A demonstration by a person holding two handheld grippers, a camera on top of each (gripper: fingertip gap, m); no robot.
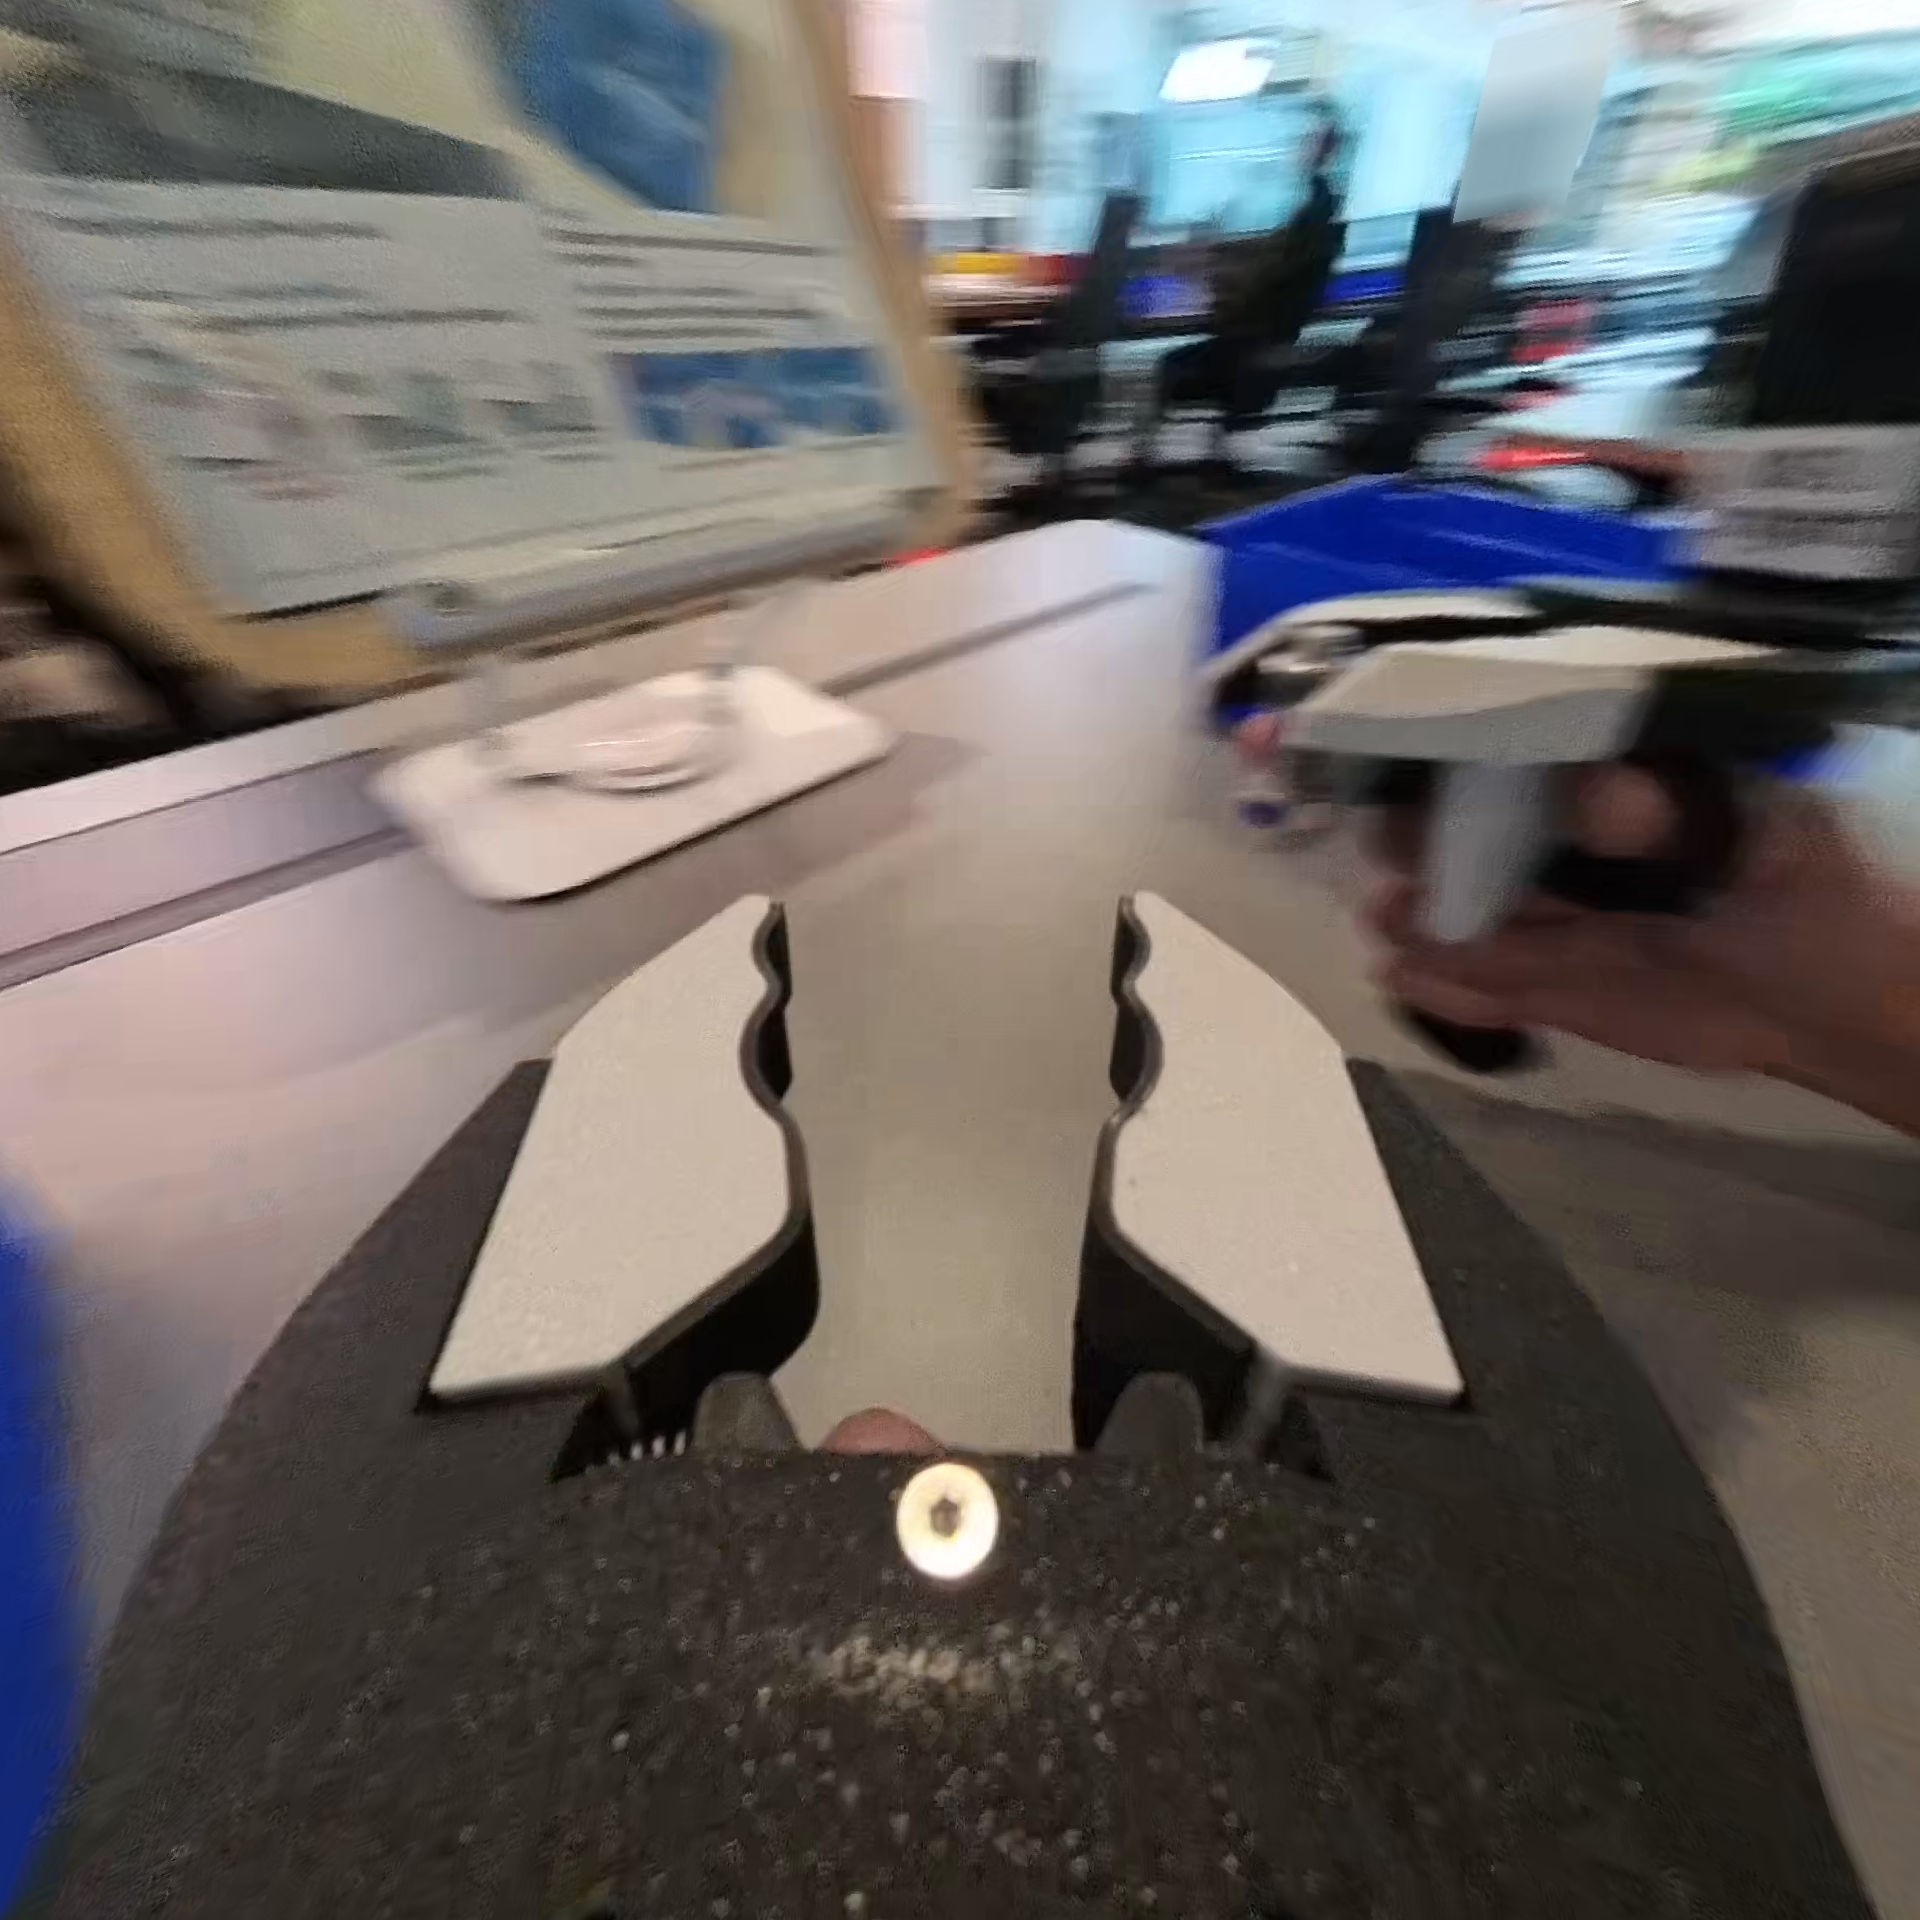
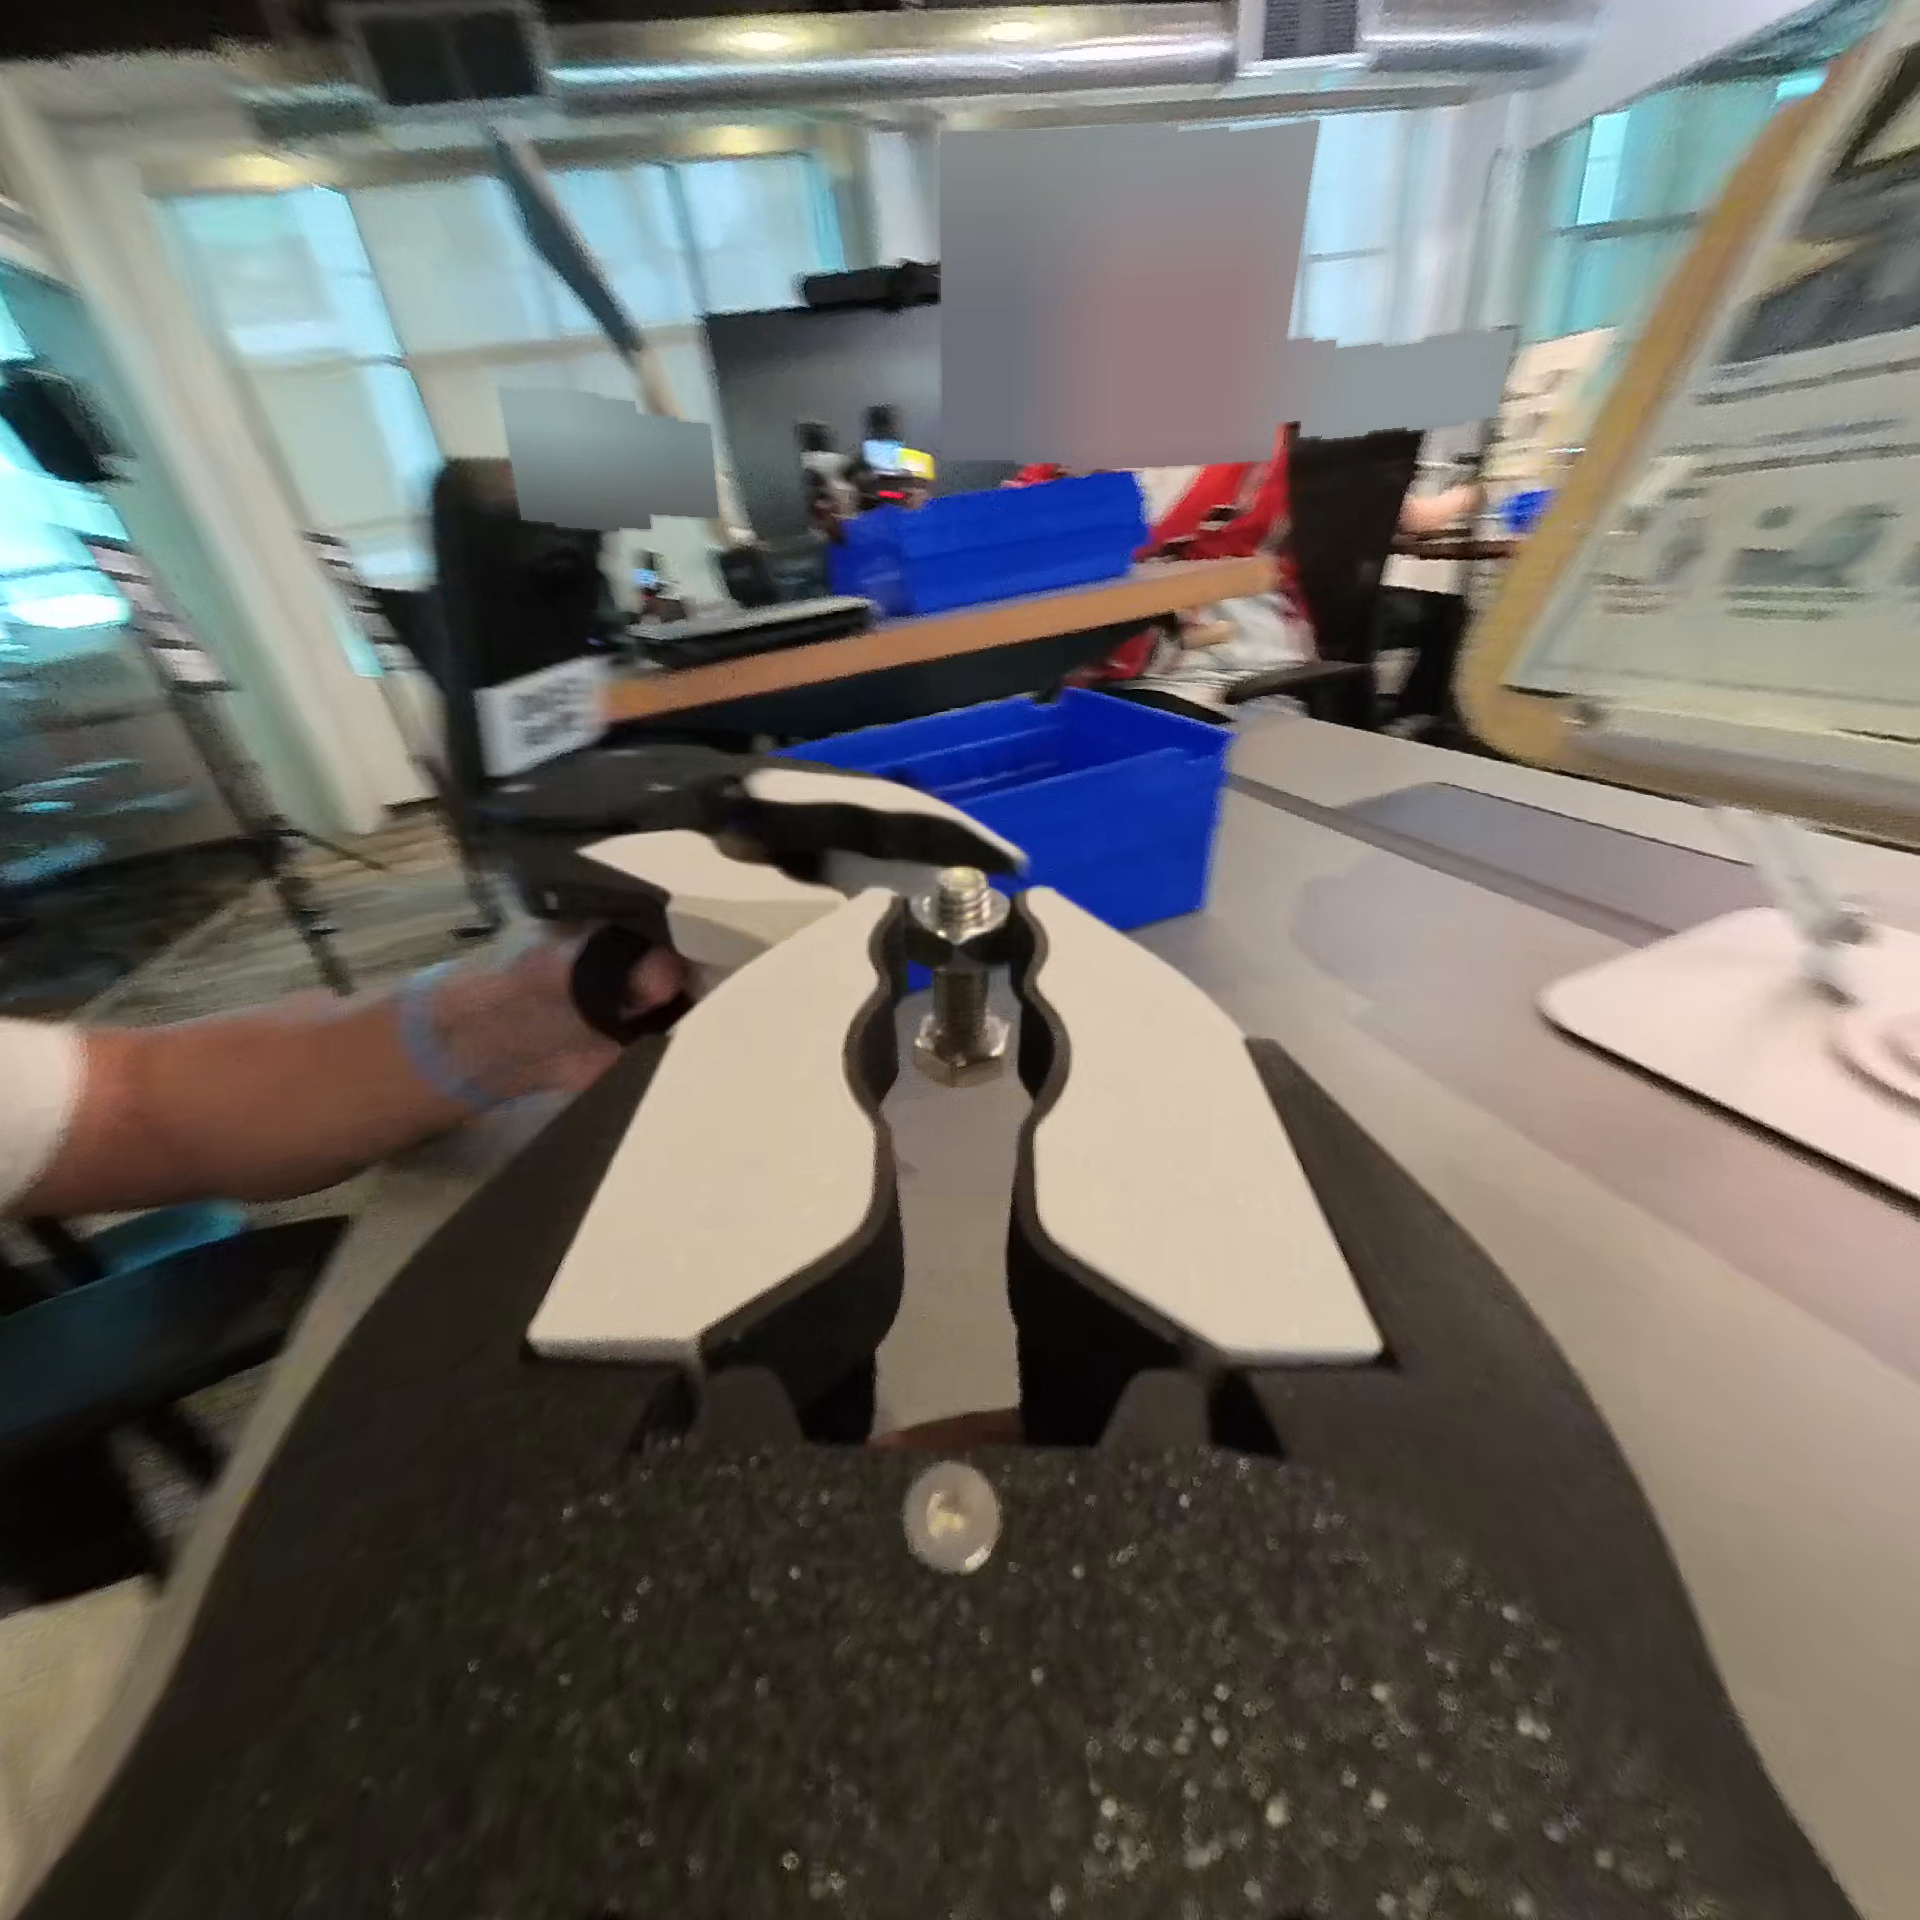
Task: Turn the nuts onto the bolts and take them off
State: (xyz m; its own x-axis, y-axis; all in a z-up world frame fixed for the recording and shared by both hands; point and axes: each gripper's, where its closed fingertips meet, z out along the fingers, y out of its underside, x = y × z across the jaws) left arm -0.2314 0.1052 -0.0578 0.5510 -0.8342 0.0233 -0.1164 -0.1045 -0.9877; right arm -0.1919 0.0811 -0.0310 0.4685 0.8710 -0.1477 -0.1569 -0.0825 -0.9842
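In the right wrist view, a steel bolt (image 2: 961, 1003) stands upright with its hex head (image 2: 961, 1049) down over the grey table (image 2: 1351, 987). A steel nut (image 2: 954, 928) sits near the top of its thread. My right gripper (image 2: 956, 920) is shut on the nut, a finger on each side. My left gripper (image 1: 951, 925) is open and empty, above the bare table. In the right wrist view it (image 2: 831, 842) hovers just behind and left of the bolt, held by a hand (image 2: 520, 1029). In the blurred left wrist view, my right gripper (image 1: 1507, 686) is at the right.
A blue bin (image 2: 1039, 790) stands on the table just behind the bolt. A white stand base (image 2: 1766, 1008) with a clear holder carries a framed poster board (image 2: 1714, 468) at the right. Another blue bin, desks and chairs stand farther back.
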